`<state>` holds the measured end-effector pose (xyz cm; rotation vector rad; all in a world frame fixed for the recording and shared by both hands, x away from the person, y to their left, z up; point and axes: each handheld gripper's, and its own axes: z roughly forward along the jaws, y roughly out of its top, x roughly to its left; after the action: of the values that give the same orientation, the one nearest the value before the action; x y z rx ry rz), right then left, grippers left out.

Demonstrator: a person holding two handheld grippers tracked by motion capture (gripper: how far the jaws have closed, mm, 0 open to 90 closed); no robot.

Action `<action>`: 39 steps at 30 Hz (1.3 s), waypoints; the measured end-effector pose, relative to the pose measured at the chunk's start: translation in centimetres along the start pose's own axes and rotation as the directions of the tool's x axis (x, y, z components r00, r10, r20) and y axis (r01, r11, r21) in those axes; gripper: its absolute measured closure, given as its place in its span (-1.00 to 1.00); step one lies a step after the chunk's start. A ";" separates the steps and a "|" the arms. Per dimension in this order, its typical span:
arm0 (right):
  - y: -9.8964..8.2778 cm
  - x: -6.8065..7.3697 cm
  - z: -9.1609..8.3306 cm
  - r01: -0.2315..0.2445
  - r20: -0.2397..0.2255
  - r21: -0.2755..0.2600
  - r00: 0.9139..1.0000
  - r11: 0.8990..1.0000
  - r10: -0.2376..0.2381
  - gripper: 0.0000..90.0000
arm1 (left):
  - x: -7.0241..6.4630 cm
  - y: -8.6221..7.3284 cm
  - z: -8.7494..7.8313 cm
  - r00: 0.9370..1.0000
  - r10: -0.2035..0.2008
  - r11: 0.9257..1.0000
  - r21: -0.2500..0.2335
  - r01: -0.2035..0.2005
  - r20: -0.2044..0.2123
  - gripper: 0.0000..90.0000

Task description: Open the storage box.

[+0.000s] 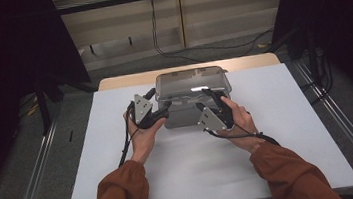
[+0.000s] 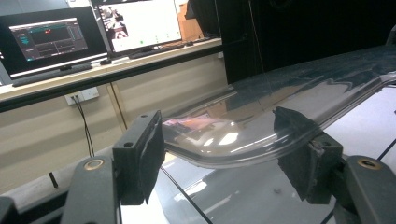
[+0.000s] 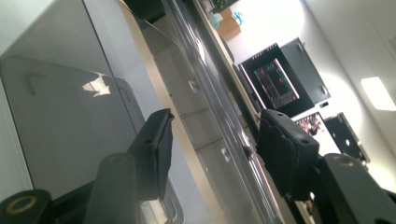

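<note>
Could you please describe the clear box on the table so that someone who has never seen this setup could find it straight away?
Start from the white table in the high view and look to the middle of its far edge. There stands the box, grey-walled, with a clear glossy lid with rounded corners. The left hand-held gripper and the right hand-held gripper flank it, and it is the one container on the table.

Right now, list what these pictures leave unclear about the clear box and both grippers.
- Box contents: in the high view, glare on the lid hides the inside.
- Left gripper: the left gripper view shows open jaws flanking the lid edge; contact cannot be told.
- Right gripper: the high view's hand covers it; the tilted right gripper view blurs the rim.
</note>
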<state>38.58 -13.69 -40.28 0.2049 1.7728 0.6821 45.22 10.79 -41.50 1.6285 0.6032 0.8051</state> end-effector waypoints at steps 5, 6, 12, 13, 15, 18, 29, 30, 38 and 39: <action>-1.0 -0.6 -0.6 -0.105 -0.001 0.012 0.994 0.994 0.105 -0.29 | 0.0 -0.1 0.1 1.000 -0.005 1.000 0.001 0.005 0.003 -0.25; -1.1 -0.8 -0.7 -0.129 -0.008 0.020 0.992 0.991 0.129 -0.32 | 0.0 -0.1 0.1 1.000 -0.004 1.000 0.004 0.004 0.005 -0.25; -2.6 -2.1 -1.1 -0.289 -0.043 0.047 0.956 0.956 0.291 -0.38 | 0.0 -0.2 0.1 1.000 0.002 1.000 0.008 -0.002 0.000 -0.25; -2.8 -2.3 -1.1 -0.310 -0.050 0.053 0.948 0.949 0.313 -0.40 | 0.0 -0.2 0.1 1.000 0.003 1.000 0.008 -0.003 0.001 -0.25; -3.4 -2.7 -0.9 -0.365 -0.066 0.058 0.927 0.929 0.368 -0.42 | 0.0 -0.2 0.2 1.000 0.007 1.000 0.008 -0.007 -0.002 -0.25; -4.2 -3.4 -0.7 -0.431 -0.065 0.076 0.898 0.899 0.436 -0.46 | 0.0 -0.1 0.2 1.000 0.006 1.000 0.004 -0.006 0.001 -0.24; -6.6 -4.8 0.1 -0.595 -0.071 0.078 0.797 0.800 0.600 -0.32 | 0.4 0.1 0.1 1.000 -0.006 1.000 0.003 0.006 0.008 -0.16; -6.6 -5.0 0.1 -0.595 -0.060 0.064 0.799 0.801 0.598 -0.29 | 0.5 0.1 0.1 1.000 -0.025 1.000 0.005 0.025 -0.001 -0.17; -6.7 -5.8 0.4 -0.593 -0.074 0.023 0.802 0.805 0.593 -0.01 | 0.8 0.8 0.5 0.999 -0.040 0.999 -0.005 0.040 0.004 -0.16; -6.7 -5.9 0.4 -0.590 -0.077 0.013 0.804 0.807 0.589 0.01 | 0.8 0.9 0.5 0.999 -0.045 0.999 -0.008 0.045 0.006 -0.16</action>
<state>42.19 -21.75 -39.16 0.7583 1.7800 1.1571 46.10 10.87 -40.51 1.6038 0.6301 0.7683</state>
